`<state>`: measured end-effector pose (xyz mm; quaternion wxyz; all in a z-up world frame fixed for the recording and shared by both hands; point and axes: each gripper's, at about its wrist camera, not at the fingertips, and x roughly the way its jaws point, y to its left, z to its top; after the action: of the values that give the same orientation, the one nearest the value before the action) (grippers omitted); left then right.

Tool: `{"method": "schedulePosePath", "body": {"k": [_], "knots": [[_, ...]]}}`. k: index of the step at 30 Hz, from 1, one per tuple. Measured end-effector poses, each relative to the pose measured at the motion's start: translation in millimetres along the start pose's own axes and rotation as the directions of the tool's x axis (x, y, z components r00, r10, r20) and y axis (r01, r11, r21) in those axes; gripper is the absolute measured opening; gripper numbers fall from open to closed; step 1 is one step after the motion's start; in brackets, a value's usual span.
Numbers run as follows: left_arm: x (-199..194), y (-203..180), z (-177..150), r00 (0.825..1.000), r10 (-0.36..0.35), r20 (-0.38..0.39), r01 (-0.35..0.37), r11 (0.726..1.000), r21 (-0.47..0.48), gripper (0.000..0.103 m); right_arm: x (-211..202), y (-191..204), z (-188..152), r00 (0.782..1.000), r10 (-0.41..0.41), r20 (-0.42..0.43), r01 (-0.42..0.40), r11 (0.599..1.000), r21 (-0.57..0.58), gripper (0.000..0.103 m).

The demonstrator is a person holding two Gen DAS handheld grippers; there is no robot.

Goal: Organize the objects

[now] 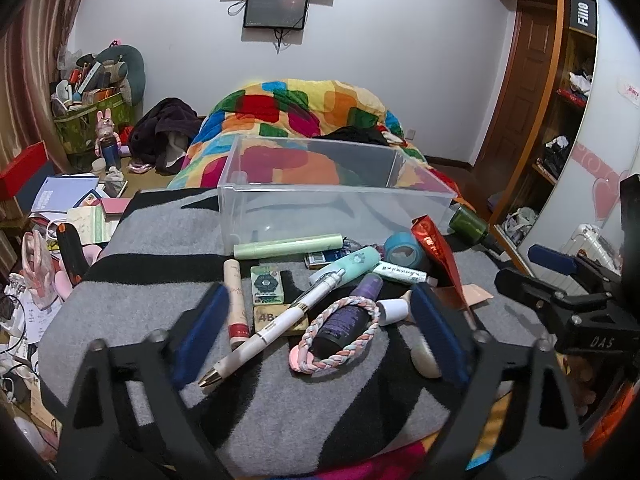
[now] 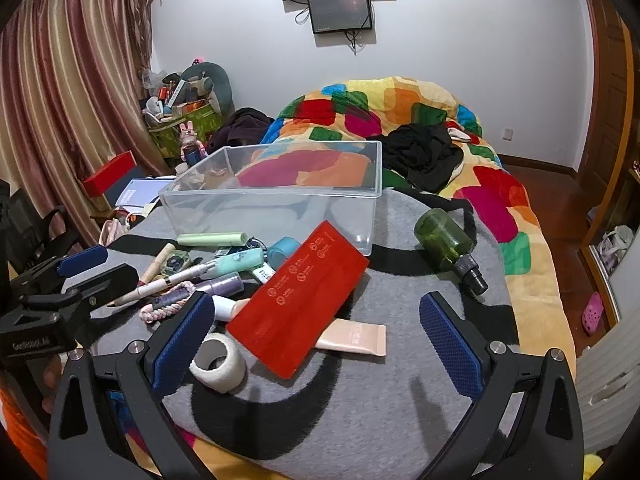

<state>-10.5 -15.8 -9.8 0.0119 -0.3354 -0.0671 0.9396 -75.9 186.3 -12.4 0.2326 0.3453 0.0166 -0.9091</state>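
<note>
A clear plastic bin [image 1: 332, 196] [image 2: 280, 204] stands empty on the grey-and-black blanket [image 1: 160, 248]. In front of it lies a pile: a white pen [image 1: 272, 328], a braided band [image 1: 336, 336], a purple bottle [image 1: 352, 312], a green tube [image 1: 288, 245], a mint bottle [image 1: 356, 264] and a tape roll [image 1: 404, 249]. My left gripper [image 1: 316, 332] is open just above the pen and band. My right gripper [image 2: 316, 336] is open over a red packet [image 2: 300, 300], with a white tape roll [image 2: 219, 362] by its left finger. A green spray bottle [image 2: 448, 242] lies to the right.
A beige tube [image 2: 356, 338] pokes out from under the red packet. A colourful quilt [image 2: 400, 108] with black clothes [image 2: 424, 152] lies behind the bin. Cluttered papers and boxes [image 1: 68, 200] fill the floor on the left. A wooden shelf [image 1: 560, 120] stands on the right.
</note>
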Motion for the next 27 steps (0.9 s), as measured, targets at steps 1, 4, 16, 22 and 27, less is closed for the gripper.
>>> {"method": "schedulePosePath", "body": {"k": [1, 4, 16, 22, 27], "knots": [[2, 1, 0, 1.000, -0.001, -0.009, 0.001, 1.000, -0.002, 0.085, 1, -2, 0, 1.000, 0.000, -0.005, 0.000, 1.000, 0.000, 0.097], [6, 7, 2, 1.000, 0.001, -0.021, -0.001, 1.000, -0.018, 0.082, 6, -11, 3, 1.000, -0.012, -0.015, 0.012, 1.000, 0.001, 0.091], [33, 46, 19, 0.992, 0.057, -0.114, -0.066, 0.995, -0.077, 0.054, 28, -67, 22, 0.996, -0.073, -0.041, 0.075, 0.996, 0.054, 0.068], [44, 60, 22, 0.986, 0.088, -0.143, -0.102, 0.991, -0.087, 0.049, 60, -93, 36, 0.987, -0.133, -0.090, 0.137, 0.990, 0.041, 0.056], [54, 65, 18, 0.978, 0.102, -0.184, -0.117, 0.990, -0.074, 0.048, 88, -108, 43, 0.979, -0.128, -0.157, 0.136, 0.990, 0.041, 0.056]]}}
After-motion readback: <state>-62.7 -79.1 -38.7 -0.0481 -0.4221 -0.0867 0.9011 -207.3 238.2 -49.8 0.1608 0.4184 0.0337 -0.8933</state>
